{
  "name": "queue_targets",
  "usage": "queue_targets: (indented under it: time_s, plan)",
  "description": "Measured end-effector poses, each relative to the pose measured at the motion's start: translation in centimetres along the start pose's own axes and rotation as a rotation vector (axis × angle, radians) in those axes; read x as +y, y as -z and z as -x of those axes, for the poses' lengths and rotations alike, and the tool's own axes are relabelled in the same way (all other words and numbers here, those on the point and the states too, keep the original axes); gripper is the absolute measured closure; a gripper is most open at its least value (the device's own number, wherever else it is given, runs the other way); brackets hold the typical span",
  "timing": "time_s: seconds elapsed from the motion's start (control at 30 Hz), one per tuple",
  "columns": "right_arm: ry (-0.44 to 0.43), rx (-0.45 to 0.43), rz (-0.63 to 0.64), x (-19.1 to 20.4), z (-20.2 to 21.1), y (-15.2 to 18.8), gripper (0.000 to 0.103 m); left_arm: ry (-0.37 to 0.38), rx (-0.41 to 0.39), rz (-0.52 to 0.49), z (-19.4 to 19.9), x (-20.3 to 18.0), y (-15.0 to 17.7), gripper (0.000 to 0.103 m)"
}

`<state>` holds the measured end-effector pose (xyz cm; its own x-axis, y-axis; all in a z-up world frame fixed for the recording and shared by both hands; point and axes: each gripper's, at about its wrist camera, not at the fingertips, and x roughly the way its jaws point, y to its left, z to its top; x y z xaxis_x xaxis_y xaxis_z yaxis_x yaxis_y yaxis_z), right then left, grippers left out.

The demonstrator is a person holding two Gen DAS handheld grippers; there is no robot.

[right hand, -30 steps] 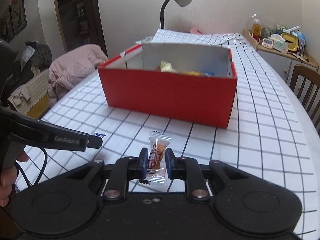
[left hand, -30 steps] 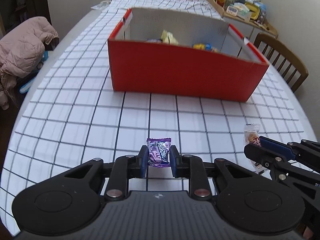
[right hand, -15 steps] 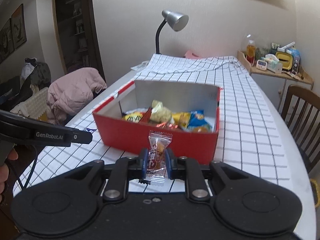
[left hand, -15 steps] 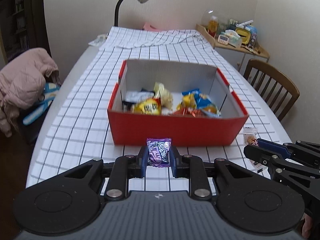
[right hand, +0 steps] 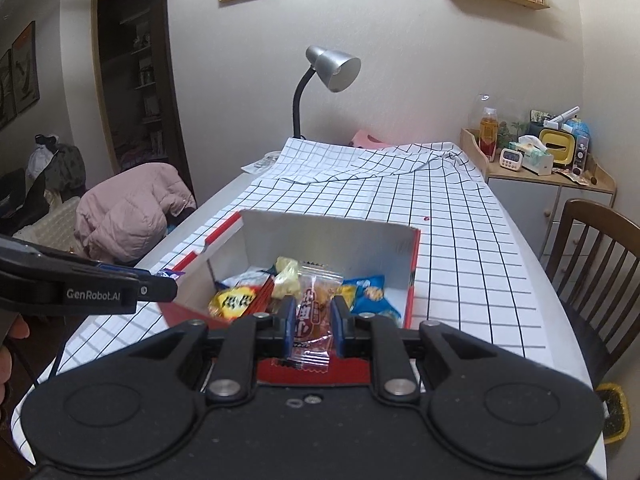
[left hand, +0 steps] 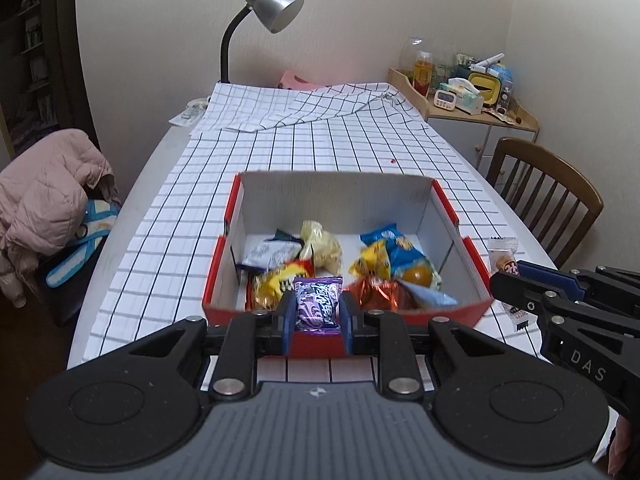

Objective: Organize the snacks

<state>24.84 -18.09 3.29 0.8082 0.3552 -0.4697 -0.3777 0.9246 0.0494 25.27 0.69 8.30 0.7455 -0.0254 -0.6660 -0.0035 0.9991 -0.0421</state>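
Left wrist view: the left hand-held gripper [left hand: 316, 312] pinches a purple snack packet [left hand: 317, 303], raised over the near wall of the red box [left hand: 460, 312] in the middle of the table [left hand: 168, 208]. The right hand-held gripper [right hand: 311, 320] clamps a clear wrapped snack [right hand: 314, 312] likewise. Released too early, either could drop outside that near wall. Both packets stand upright, long axes pointing away from the jaws toward the box.

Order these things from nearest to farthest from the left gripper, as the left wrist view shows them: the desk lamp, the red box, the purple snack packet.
1. Purple snack packet: between the left gripper's pads, held.
2. Red box: just ahead, below the gripper, holding snacks.
3. Desk lamp: at the table's far end, left of centre.
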Motion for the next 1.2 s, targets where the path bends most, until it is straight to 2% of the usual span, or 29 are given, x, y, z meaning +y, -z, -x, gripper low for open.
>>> queue_targets:
  time_s: [0.23,0.37,0.57,0.83,0.9,0.97,1.03,1.2]
  plan:
    - [0.019,0.029,-0.001,-0.9,-3.4,-1.4,0.086,-0.008,0.02,0.0,-3.0,0.2,-2.5,0.081]
    - [0.032,0.078,-0.01,-1.8,-6.3,-1.2,0.086,-0.016,0.061,-0.01,-5.9,0.3,-3.3,0.081]
    - [0.021,0.131,-0.055,-3.4,-8.9,-0.5,0.083,0.014,0.127,-0.002,-9.9,0.5,-3.7,0.081]
    - [-0.027,0.15,-0.019,-5.1,-6.3,1.1,0.076,0.039,0.157,-0.011,-11.8,-0.5,-3.1,0.081]
    - [-0.049,0.149,-0.007,-5.4,-4.9,1.8,0.071,0.056,0.146,-0.016,-11.2,-1.0,-2.8,0.081]
    - [-0.06,0.145,0.015,-5.6,-3.4,2.7,0.058,0.07,0.135,-0.023,-10.4,-1.4,-2.3,0.081]
    - [-0.064,0.155,0.035,-5.7,-2.2,3.7,0.051,0.081,0.129,-0.022,-9.5,-1.8,-1.9,0.081]
    - [-0.075,0.22,0.072,-6.2,-1.1,7.0,0.047,0.112,0.113,-0.029,-7.4,-3.0,-0.2,0.081]
